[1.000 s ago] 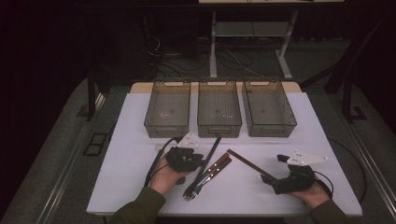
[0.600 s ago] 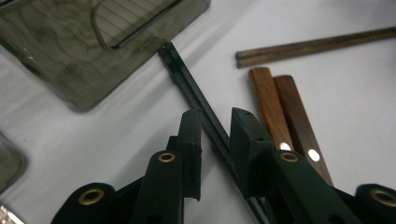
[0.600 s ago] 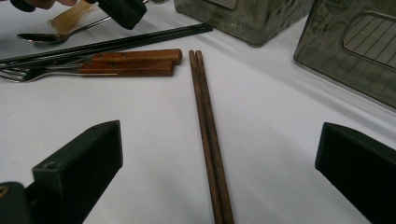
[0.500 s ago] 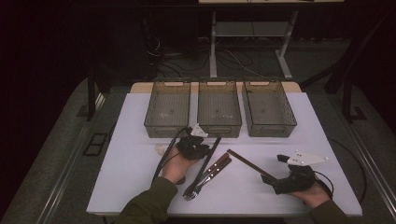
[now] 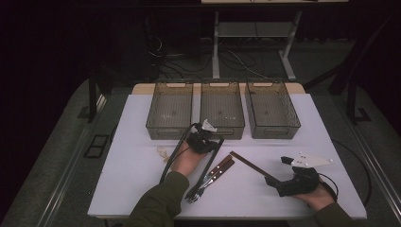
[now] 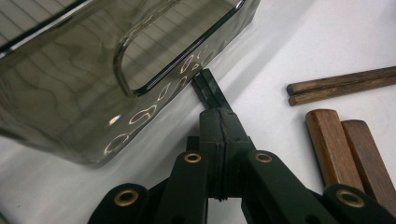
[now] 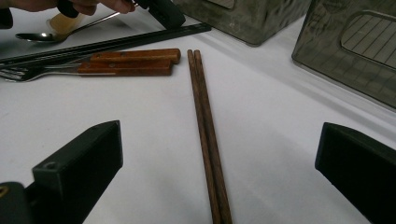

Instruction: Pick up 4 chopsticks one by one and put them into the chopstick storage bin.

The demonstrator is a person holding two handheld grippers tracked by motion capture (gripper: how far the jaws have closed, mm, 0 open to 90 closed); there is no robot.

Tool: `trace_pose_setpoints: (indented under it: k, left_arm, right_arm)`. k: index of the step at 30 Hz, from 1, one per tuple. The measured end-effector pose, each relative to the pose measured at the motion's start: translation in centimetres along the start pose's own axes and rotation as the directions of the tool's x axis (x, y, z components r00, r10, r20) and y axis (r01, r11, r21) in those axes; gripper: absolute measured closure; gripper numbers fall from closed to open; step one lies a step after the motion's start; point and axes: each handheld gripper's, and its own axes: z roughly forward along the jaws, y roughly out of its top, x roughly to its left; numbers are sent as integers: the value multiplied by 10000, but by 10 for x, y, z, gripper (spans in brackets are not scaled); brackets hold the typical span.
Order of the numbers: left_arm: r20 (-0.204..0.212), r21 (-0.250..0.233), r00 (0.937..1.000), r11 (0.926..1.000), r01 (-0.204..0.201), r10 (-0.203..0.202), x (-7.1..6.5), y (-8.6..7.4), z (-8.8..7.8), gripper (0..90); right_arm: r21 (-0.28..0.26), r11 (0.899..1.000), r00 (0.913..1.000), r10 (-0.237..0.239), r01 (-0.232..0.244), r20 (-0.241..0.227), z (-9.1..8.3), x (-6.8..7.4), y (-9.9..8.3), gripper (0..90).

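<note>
The three bins [image 5: 221,111] are seen empty, so no piece of cutlery has been sorted yet; everything is left to be done. The left gripper [image 6: 208,88] is held just in front of the middle bin [image 6: 93,70], its jaws having just been closing and now pressed together with nothing between them. The right gripper [image 5: 276,182] is rested well in front of the bins, its jaws spread wide around the chopsticks [image 7: 205,135], which are not yet pinched. The wooden-handled forks [image 7: 126,63] are left lying in front of the middle bin, beside the chopsticks.
</note>
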Motion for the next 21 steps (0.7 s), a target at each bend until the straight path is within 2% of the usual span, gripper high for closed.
trace_pose_setpoints:
  k: [21]
  left_arm:
    - [570,108,9973,9989,-465,458,-16,17,16,897]
  right_arm:
    - [-44,10000,10000,-21,21,-1,0,0,0,5]
